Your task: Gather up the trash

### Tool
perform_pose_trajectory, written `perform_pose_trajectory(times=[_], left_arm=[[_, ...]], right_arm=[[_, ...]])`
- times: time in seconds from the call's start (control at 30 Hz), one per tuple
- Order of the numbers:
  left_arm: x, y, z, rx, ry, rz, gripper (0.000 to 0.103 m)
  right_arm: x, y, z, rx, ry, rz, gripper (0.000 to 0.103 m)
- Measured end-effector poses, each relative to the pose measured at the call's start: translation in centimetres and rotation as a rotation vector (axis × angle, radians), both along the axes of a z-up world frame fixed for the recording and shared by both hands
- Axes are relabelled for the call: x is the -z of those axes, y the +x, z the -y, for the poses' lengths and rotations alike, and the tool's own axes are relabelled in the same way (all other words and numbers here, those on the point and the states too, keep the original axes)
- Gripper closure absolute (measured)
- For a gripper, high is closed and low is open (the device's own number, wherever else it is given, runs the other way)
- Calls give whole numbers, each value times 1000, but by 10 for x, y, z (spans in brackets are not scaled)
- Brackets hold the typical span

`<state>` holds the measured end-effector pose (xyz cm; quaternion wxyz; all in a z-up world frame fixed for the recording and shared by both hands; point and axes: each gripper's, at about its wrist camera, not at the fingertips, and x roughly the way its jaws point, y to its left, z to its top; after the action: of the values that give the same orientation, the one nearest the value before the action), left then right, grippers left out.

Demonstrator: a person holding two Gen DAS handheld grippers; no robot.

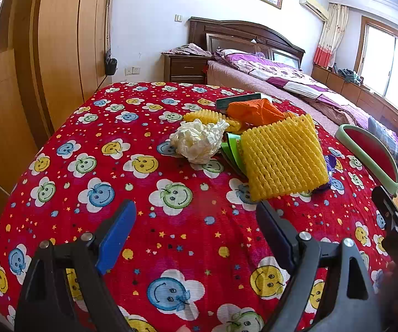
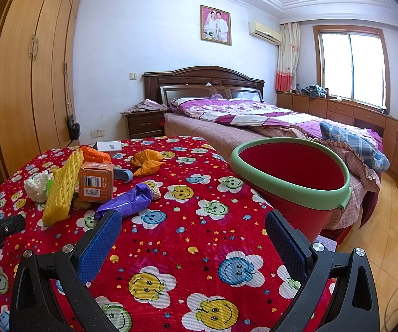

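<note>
Trash lies in a pile on a table with a red smiley-flower cloth (image 1: 171, 221). It holds a crumpled white paper ball (image 1: 197, 141), a yellow foam net (image 1: 282, 157), an orange foam net (image 1: 254, 112), a purple wrapper (image 2: 126, 200) and an orange carton (image 2: 96, 181). A red bucket with a green rim (image 2: 293, 177) stands at the table's right edge, also in the left wrist view (image 1: 370, 152). My left gripper (image 1: 196, 224) is open and empty, short of the pile. My right gripper (image 2: 193, 232) is open and empty, between pile and bucket.
A bed with purple bedding (image 2: 254, 116) stands behind the table, with a nightstand (image 2: 144, 124) to its left. Wooden wardrobes (image 2: 32, 69) line the left wall. Low cabinets (image 2: 365, 116) run under the window. An orange crumpled wrapper (image 2: 146, 161) and a white card (image 2: 109, 146) lie farther back.
</note>
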<state>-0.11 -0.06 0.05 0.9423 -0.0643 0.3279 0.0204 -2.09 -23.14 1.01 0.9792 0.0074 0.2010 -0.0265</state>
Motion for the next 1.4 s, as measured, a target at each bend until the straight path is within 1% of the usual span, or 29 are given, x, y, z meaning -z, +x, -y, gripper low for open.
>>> perform_pose_trajectory(times=[0.77,0.93,1.03,1.1,1.2,1.27,1.4], left_arm=[[2,1,1,-1,-3,-10,15],[0,5,-4,12,-25,-28,15],[-7,10,-6,16,-10,-20,15],[-14,17,-7,26,0,-14,15],[-21,32,-8,42,22,-30,15],[-23,44,-9,49,16,-51,15],[-23,64,-10,57,9,-77,15]], right_arm=[[-1,0,-1,-1,2,-1,1],[-5,9,5,-13,27,-45,1],[-9,16,13,-21,63,-84,1],[-13,18,17,-33,83,-92,1],[-23,24,19,-59,104,-105,1],[-27,29,17,-80,111,-128,1],[-28,47,10,-107,131,-212,1]])
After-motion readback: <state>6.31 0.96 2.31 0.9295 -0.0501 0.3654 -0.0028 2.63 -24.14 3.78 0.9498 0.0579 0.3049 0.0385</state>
